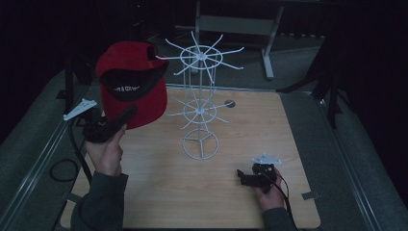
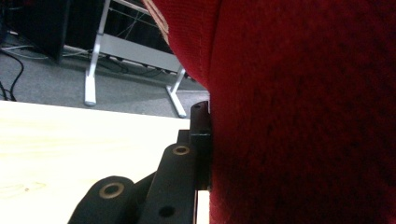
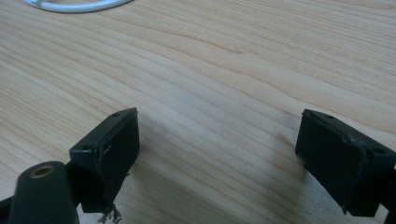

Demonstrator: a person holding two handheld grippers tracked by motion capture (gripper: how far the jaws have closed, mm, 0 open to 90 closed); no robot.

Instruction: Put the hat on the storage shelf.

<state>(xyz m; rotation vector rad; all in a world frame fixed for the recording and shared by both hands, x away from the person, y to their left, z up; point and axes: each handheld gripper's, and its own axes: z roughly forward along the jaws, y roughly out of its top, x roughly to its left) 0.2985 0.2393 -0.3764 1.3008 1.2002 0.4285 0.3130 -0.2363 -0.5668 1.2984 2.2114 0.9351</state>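
A: On the left?
B: The left gripper (image 1: 126, 113) is raised over the pale wooden surface (image 1: 159, 192) near its left edge, jaws clamped on the red fabric baseball cap with a black inner band (image 1: 133, 83), held in the air just beside the white wire two-tier rack (image 1: 200, 103).

A: And the right?
B: The right gripper (image 3: 219, 154) sits low near the front right, jaws wide apart, holding nothing. Bare wood lies between them and ahead of them, up to the rack's ring base.

Cap (image 1: 132, 82): white lettering on the black inner band, left of the white wire rack (image 1: 199, 101); it seems to start "M & CO", the rest too small to read.
Other text: none readable.
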